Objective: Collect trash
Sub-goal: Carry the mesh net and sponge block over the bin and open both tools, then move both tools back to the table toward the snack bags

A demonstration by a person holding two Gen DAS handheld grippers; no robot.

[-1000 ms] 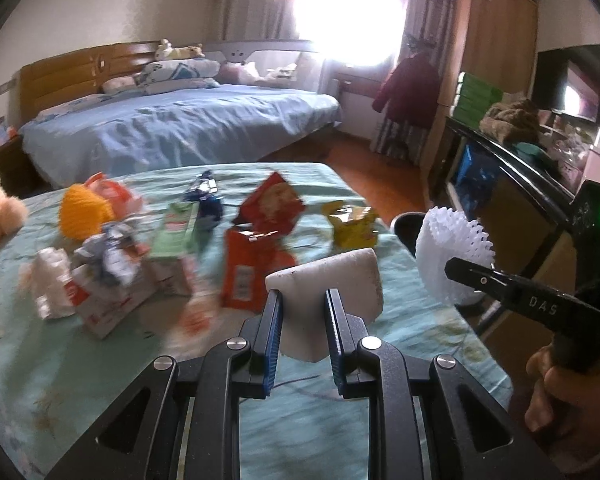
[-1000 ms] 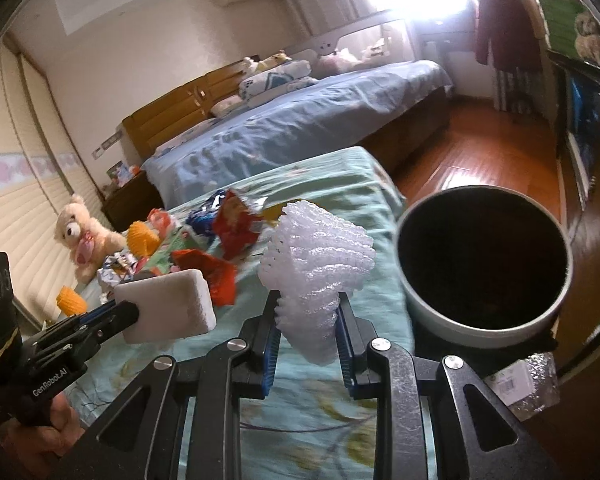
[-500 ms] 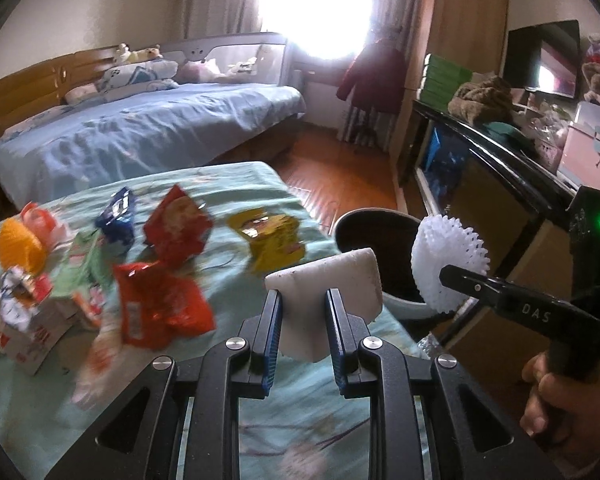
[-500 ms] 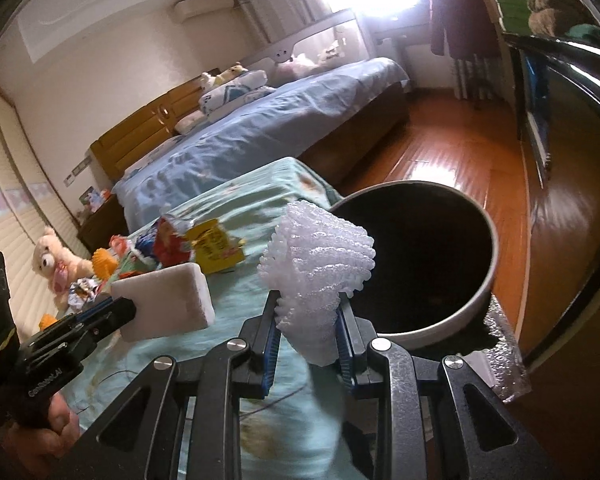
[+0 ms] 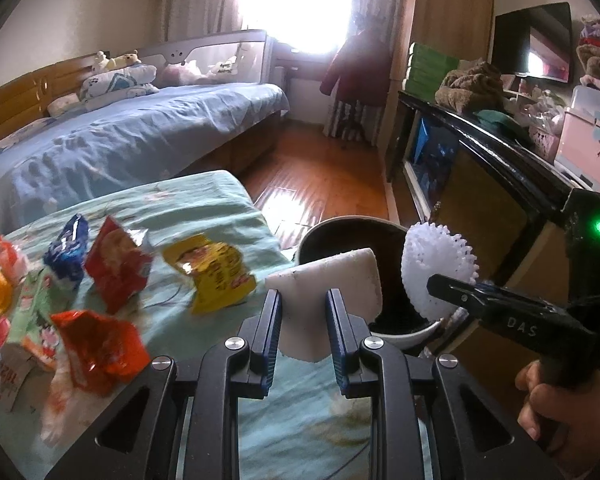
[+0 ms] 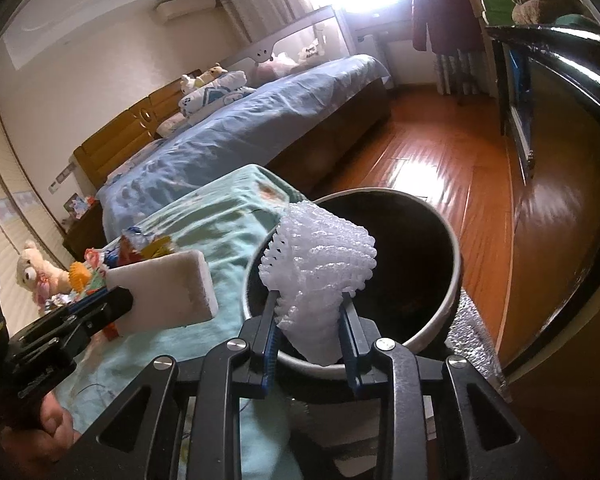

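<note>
A white foam block point(image 5: 328, 280) is clamped between the blue-lined jaws of the left hand-held gripper point(image 5: 303, 320), standing upright and leaning toward 1 o'clock over the table's edge. In the right wrist view the same block point(image 6: 168, 292) is seen at 9 o'clock, just beside the bin's rim. The right hand-held gripper point(image 6: 310, 332) is closed on a white foam net point(image 6: 320, 272), a ribbed mesh sleeve that is held directly above the open mouth of the bin point(image 6: 452, 292). From the left wrist view the net point(image 5: 436, 268) appears at 3 o'clock, with the bin point(image 5: 404, 332) below and behind it.

The bin is round, pale outside and dark inside, and stands on the wooden floor point(image 6: 440, 160) at the corner of the table point(image 5: 220, 208), which is covered by a light green cloth. On the table, at 9 o'clock from the left hand-held gripper, snack wrappers are scattered: a yellow wrapper point(image 5: 212, 272) nearest the bin, a red wrapper point(image 5: 118, 264), a blue wrapper point(image 5: 68, 252) and an orange wrapper point(image 5: 100, 344). Further paper scraps lie at the far left edge, too blurred to be named.

A bed point(image 5: 140, 136) with blue bedding is seen beyond the table at 11 o'clock.
</note>
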